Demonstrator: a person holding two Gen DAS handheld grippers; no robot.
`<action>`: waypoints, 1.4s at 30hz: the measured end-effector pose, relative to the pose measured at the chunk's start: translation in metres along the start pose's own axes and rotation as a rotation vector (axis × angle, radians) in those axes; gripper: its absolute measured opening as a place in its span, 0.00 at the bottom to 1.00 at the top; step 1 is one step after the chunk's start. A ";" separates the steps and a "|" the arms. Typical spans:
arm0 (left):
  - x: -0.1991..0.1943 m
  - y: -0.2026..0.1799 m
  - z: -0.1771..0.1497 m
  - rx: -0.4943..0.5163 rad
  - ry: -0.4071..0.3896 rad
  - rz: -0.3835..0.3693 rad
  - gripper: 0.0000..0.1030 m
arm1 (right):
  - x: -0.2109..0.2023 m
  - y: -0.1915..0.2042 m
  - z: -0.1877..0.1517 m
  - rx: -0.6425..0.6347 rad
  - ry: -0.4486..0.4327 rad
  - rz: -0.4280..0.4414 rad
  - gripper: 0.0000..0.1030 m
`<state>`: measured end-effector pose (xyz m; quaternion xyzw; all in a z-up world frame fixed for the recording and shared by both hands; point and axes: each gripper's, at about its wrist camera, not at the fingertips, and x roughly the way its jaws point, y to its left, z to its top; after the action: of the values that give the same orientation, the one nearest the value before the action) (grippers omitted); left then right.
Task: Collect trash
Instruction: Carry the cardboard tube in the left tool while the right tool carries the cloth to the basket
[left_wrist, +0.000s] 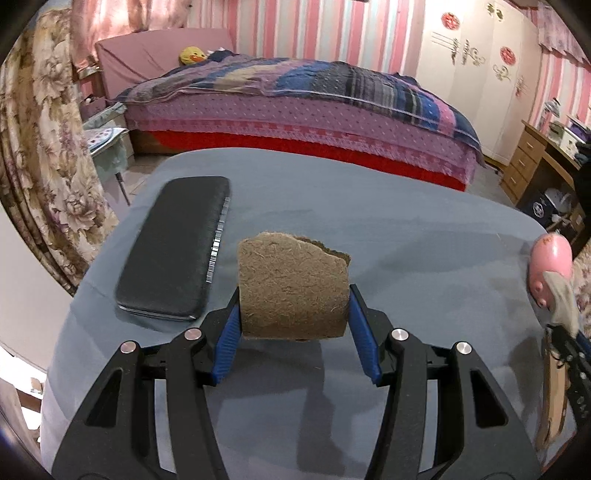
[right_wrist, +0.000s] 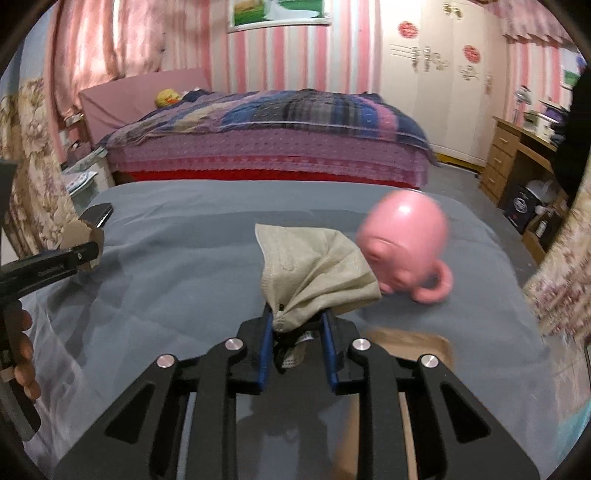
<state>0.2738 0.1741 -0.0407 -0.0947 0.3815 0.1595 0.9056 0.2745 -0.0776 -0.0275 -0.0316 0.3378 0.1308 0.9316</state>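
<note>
Both pieces of trash are lifted, neither yet binned. Left gripper (left_wrist: 293, 314) pinches a brown fibre scrap (left_wrist: 291, 288) above the table's (left_wrist: 369, 221) near edge; right gripper (right_wrist: 297, 332) pinches a crumpled cloth (right_wrist: 314, 266). Beyond: pink mug (right_wrist: 404, 243) toward the right edge, black case (left_wrist: 173, 251) left.

Worktop (left_wrist: 332, 206) middle lies bare; case (left_wrist: 173, 254) blocks the left, and the blurred mug (right_wrist: 404, 240), seemingly tipped, the right.
</note>
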 end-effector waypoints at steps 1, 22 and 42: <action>-0.001 -0.004 -0.001 0.008 0.000 -0.004 0.51 | -0.006 -0.008 -0.003 0.011 -0.002 -0.015 0.23; -0.079 -0.147 -0.033 0.215 -0.072 -0.232 0.51 | -0.099 -0.121 -0.057 0.166 -0.067 -0.231 0.23; -0.130 -0.257 -0.075 0.285 -0.112 -0.389 0.51 | -0.182 -0.261 -0.098 0.324 -0.110 -0.434 0.23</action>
<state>0.2317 -0.1153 0.0142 -0.0289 0.3240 -0.0681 0.9431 0.1491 -0.3841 0.0053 0.0535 0.2887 -0.1261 0.9476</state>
